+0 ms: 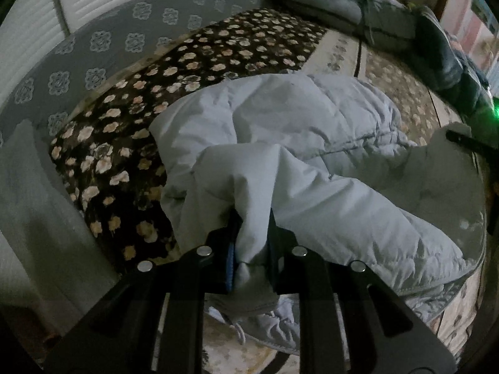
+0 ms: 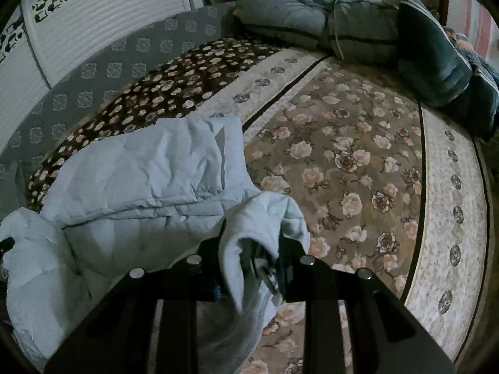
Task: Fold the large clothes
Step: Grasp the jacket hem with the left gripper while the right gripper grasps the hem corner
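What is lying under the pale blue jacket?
The pale blue jacket lies on a dark rose-print blanket and a lighter floral bedspread. Whatever sits directly beneath its middle is covered.

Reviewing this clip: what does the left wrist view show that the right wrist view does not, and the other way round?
Left wrist only: the left claw shut on a fold of the pale blue jacket. Right wrist only: the right claw shut on another part of the jacket, plus a wide stretch of rose-patterned bedspread. Both: the jacket on the bed, the dark floral blanket and folded grey bedding.
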